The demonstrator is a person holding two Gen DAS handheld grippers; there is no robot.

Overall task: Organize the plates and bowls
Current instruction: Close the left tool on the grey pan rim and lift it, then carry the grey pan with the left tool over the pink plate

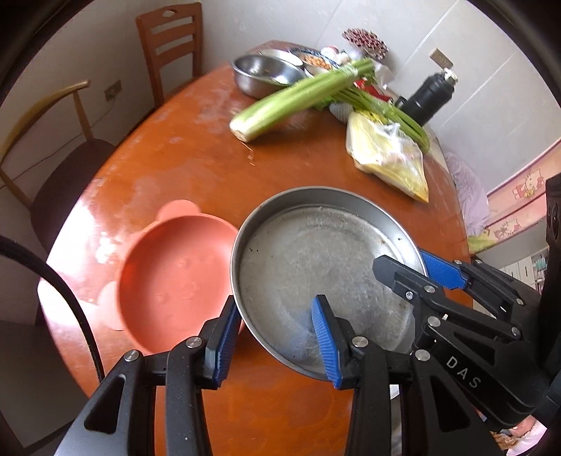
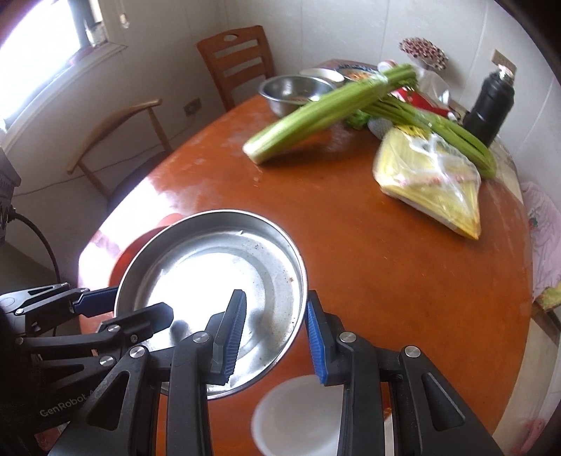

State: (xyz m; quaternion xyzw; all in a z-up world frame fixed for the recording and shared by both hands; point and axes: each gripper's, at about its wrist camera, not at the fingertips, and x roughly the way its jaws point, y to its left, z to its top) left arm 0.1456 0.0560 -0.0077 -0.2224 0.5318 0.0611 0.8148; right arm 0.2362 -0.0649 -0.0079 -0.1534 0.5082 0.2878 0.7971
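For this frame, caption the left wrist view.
Both grippers open astride round steel plate's rim, pink plastic bowl alongside.

"DAS" stands on the right tongs (image 1: pixel 413 277); "GenRobot", seemingly, on the left tongs (image 2: pixel 140 308).

Round, glossy orange-brown wooden counter (image 2: pixel 403 266), worn pale in patches. Behind it, pale walls (image 2: pixel 315 31) meeting at a corner. Two chairs drawn up at the far-left edge: slat-backed wooden chair (image 2: pixel 242 59) and curved-back chair (image 2: pixel 119 140). Bright window (image 2: pixel 45 45) upper left, glaring off the counter. Wall socket (image 2: pixel 192 105) low between the chairs.
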